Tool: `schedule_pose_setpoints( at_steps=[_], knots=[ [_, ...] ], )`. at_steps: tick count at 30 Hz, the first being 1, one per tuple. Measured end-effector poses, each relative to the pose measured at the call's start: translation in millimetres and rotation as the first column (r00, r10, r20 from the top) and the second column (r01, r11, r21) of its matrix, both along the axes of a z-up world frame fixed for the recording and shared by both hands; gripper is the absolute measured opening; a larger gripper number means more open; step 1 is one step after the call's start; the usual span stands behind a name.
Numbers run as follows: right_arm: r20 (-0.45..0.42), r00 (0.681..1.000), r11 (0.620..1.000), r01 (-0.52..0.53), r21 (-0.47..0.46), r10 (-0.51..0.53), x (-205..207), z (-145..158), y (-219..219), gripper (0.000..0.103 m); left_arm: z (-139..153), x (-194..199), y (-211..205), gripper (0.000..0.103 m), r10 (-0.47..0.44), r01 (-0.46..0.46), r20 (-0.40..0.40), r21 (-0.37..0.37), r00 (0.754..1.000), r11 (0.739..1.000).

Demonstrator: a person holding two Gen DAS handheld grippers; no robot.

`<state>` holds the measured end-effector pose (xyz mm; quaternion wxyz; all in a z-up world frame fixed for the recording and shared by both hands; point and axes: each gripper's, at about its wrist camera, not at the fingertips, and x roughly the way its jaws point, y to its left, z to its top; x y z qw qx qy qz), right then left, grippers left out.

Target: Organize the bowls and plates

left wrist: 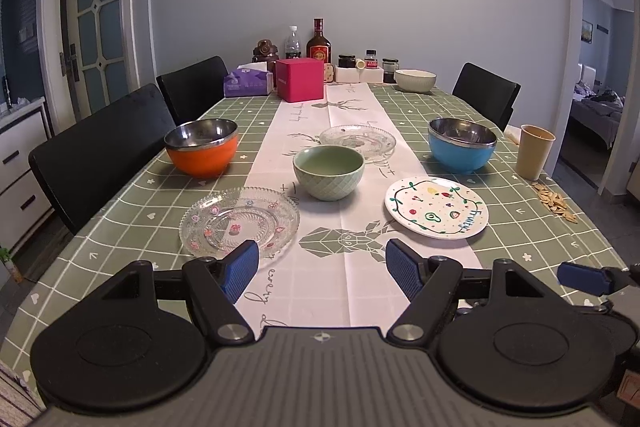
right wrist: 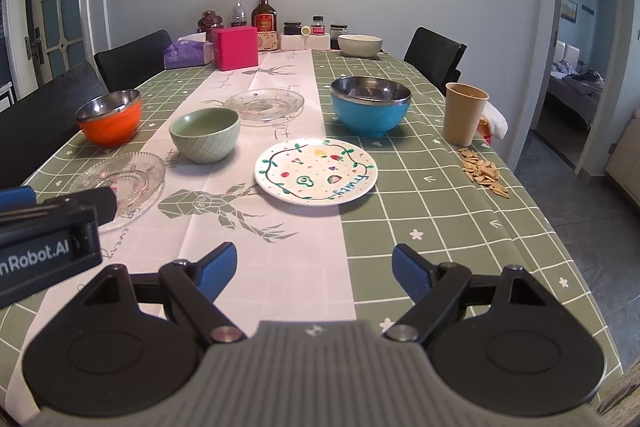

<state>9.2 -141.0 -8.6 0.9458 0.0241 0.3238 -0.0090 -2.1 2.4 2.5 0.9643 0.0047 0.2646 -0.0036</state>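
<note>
Left claw (left wrist: 322,269) hovering over near counter (left wrist: 540,235) edge, jaws standing wide apart, gripping nothing; right claw (right wrist: 314,273) likewise spread and empty; near glass plate (left wrist: 239,221) lying just beyond left claw; green bowl (left wrist: 329,171) sitting mid-runner; fruit plate (right wrist: 316,171) lying ahead of right claw; orange bowl (left wrist: 202,146) sitting left, blue bowl (right wrist: 371,105) right; far glass plate (left wrist: 357,140) lying behind green bowl; white bowl (left wrist: 415,80) resting at far end.

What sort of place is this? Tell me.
Most likely a home dining room: a long table under a green checked cloth, black chairs drawn up to it, and a bedroom visible through the doorway.
</note>
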Motion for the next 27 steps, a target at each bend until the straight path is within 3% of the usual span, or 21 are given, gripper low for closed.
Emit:
schedule_pose_setpoints(
  at_steps=[5, 19, 23, 27],
  knots=[
    [0.008, 1.000, 0.999, -0.025, 0.045, 0.025, -3, 1, 5, 0.083, 1, -1, -2, 0.085, -0.026, 0.026, 0.012, -0.007, 1.000, 1.000],
    [0.065, 0.998, 1.000, -0.015, 0.000, 0.015, -10, 3, 13, 0.083, -6, 3, -7, 0.081, -0.018, 0.018, -0.036, -0.011, 0.999, 1.000],
    [0.049, 0.999, 1.000, -0.018, -0.005, 0.019, -9, 1, 16, 0.083, -8, 4, -12, 0.068, -0.025, 0.025, -0.058, 0.002, 0.998, 1.000],
    [0.035, 0.999, 1.000, -0.022, 0.010, 0.021, -10, -1, 17, 0.083, -9, 4, -14, 0.067, -0.023, 0.025, -0.065, 0.015, 0.998, 1.000]
  ],
)
